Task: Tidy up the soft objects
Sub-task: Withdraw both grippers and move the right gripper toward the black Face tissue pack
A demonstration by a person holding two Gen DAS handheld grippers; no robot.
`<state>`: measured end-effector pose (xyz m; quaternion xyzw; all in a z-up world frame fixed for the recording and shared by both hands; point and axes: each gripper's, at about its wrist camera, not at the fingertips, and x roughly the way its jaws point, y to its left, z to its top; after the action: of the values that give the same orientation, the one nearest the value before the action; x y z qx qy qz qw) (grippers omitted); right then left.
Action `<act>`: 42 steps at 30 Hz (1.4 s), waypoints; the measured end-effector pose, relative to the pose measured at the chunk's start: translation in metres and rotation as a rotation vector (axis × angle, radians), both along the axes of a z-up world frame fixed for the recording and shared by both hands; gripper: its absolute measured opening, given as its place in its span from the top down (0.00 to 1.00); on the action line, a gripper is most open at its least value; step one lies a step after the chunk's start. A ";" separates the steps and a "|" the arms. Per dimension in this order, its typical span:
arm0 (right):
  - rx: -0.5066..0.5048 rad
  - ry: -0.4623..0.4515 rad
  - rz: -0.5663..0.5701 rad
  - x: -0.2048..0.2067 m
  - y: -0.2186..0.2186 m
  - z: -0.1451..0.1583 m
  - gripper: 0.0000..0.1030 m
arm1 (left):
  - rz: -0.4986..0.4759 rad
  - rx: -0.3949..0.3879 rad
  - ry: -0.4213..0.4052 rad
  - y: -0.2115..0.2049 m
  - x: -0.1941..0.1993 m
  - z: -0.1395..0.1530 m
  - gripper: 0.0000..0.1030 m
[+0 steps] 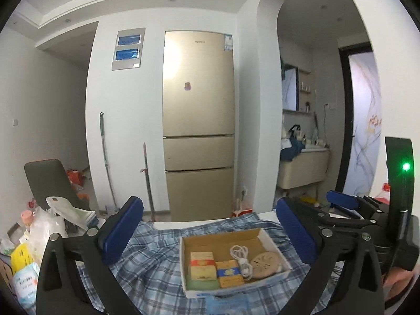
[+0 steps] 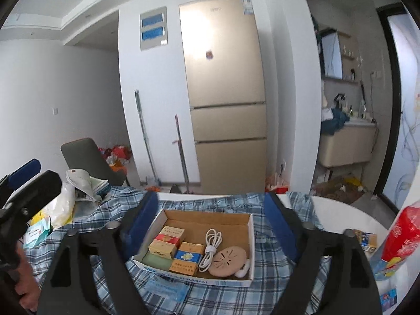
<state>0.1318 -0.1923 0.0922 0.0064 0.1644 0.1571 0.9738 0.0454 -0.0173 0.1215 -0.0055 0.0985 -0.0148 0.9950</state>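
Observation:
A blue plaid cloth (image 1: 152,267) (image 2: 273,283) lies spread and rumpled over the table. An open cardboard box (image 1: 267,239) (image 2: 250,241) sits on it, holding small packets, a coiled white cable (image 1: 240,256) (image 2: 210,246) and a round beige disc (image 1: 265,263) (image 2: 228,261). A blue tissue pack (image 2: 168,286) (image 1: 227,303) lies in front of the box. My left gripper (image 1: 210,233) is open and empty above the cloth, its jaws wide either side of the box. My right gripper (image 2: 210,223) is open and empty, also straddling the box.
Plastic bags and tissue packs (image 1: 26,267) (image 2: 39,229) pile at the table's left. A red package (image 2: 401,233) stands at the right. A grey chair (image 1: 50,181), a gold fridge (image 1: 198,120) and mop handles stand beyond the table's far edge.

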 end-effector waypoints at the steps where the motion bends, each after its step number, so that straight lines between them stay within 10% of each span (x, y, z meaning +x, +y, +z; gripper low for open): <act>1: -0.006 -0.025 -0.009 -0.008 -0.002 -0.002 0.13 | -0.014 0.002 -0.004 -0.001 -0.008 -0.001 0.00; 13: -0.010 -0.081 0.041 -0.049 -0.018 -0.045 0.08 | 0.001 -0.015 0.011 0.003 -0.045 -0.058 0.00; 24: -0.109 0.052 0.102 -0.040 -0.003 -0.113 0.07 | 0.020 0.009 0.038 0.023 -0.037 -0.127 0.00; 42: -0.138 0.159 0.092 -0.027 -0.002 -0.126 0.07 | 0.011 0.035 0.096 0.018 -0.026 -0.132 0.00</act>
<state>0.1052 -0.1944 -0.0339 -0.0556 0.2514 0.1890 0.9476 0.0195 0.0003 -0.0100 0.0106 0.1461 -0.0073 0.9892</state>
